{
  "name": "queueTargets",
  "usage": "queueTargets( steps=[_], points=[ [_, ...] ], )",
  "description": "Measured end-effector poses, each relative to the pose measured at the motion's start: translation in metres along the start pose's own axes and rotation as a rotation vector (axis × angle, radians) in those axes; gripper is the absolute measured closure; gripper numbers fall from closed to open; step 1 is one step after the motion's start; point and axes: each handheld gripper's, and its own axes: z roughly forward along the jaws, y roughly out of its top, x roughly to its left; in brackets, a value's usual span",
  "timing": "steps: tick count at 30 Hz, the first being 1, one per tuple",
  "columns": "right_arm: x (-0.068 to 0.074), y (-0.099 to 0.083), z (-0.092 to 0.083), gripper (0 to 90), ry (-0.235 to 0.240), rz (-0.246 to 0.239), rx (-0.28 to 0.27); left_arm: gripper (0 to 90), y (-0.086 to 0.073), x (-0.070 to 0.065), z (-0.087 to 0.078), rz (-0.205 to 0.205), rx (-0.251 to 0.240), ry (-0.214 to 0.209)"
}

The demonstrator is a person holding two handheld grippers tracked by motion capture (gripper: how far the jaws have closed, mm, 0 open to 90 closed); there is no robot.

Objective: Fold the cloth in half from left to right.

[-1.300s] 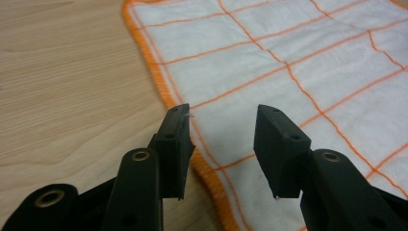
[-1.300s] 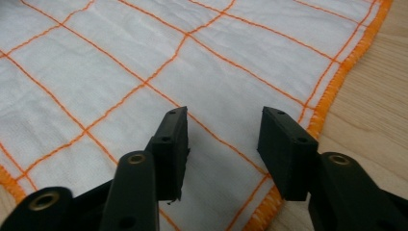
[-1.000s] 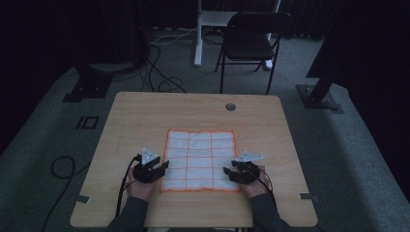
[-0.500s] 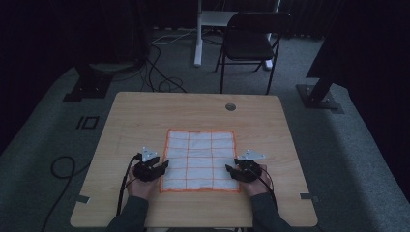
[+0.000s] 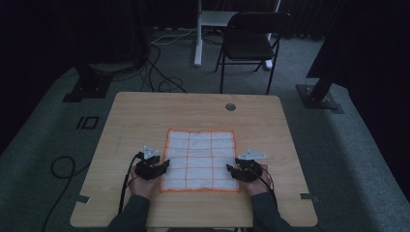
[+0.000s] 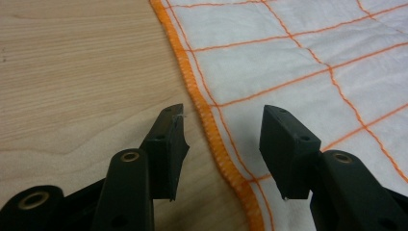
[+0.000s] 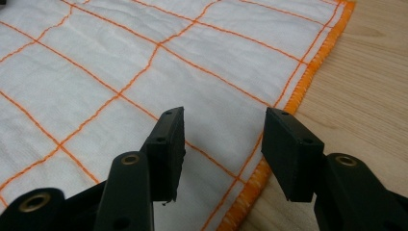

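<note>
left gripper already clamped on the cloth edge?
No. In the left gripper view the left gripper is open, its jaws apart on either side of the cloth's orange hem, not gripping it.

My light wooden bench (image 5: pixel 145 121) carries a white cloth (image 5: pixel 200 159) gridded and hemmed in orange, lying flat between my two pairs of jaws, its side hems running under each pair.

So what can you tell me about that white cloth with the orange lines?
The cloth is white woven fabric with a thin orange grid and a thick stitched orange hem. It lies spread flat on the wooden table, nearer the person's side. The left gripper and right gripper hang open over its two side edges; neither grips it.
</note>
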Motion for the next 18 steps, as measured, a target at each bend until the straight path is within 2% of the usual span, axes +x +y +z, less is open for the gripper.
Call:
queueTargets(
  steps=[10, 16, 18],
  points=[
    [-0.0004, -0.0001, 0.0007, 49.9, 0.002, -0.002, 0.002, 51.4, 0.0014, -0.0051, 0.0037, 0.003, -0.008, 0.032],
    [0.0, -0.0002, 0.001, 49.8, 0.003, -0.006, 0.005, 60.5, -0.0009, -0.0087, 0.0022, 0.004, -0.011, 0.042],
    [0.0001, -0.0002, 0.0013, 49.7, 0.003, -0.007, 0.006, 63.8, -0.0017, -0.0096, 0.0012, -0.001, -0.011, 0.028]
  ],
)
